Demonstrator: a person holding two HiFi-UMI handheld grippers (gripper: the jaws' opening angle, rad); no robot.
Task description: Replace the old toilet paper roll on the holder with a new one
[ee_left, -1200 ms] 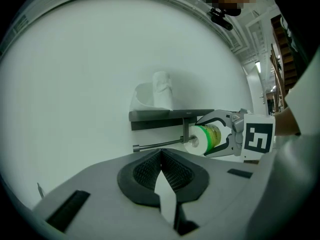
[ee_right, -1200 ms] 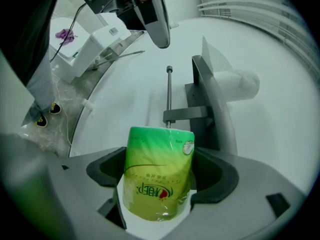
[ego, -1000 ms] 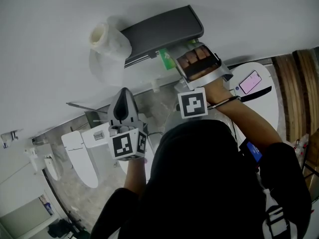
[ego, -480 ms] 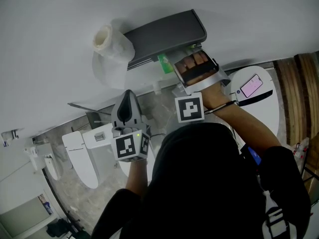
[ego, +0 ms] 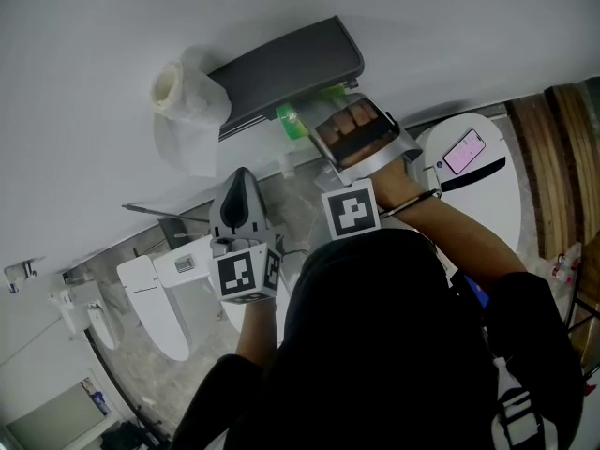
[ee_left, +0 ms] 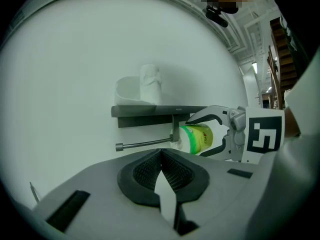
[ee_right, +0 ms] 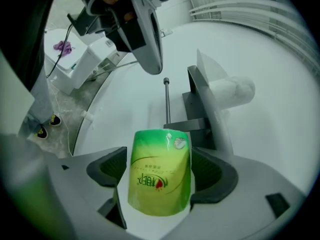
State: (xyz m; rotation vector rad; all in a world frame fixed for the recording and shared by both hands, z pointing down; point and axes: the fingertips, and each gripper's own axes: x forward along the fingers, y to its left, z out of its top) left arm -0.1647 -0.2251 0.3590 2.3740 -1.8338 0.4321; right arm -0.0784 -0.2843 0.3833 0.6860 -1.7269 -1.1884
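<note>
a bathroom, shown by its toilet (ego: 152, 300) and wall roll holder (ego: 281, 64).

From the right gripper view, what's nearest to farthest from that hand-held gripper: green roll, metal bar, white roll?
1. Green roll: gripped between the jaws.
2. Metal bar: straight ahead, just beyond.
3. White roll: farther, to the right, past the shelf.

Soft even light; fisheye edges bend and blacken; new roll (ee_right: 160, 171) sharp.
</note>
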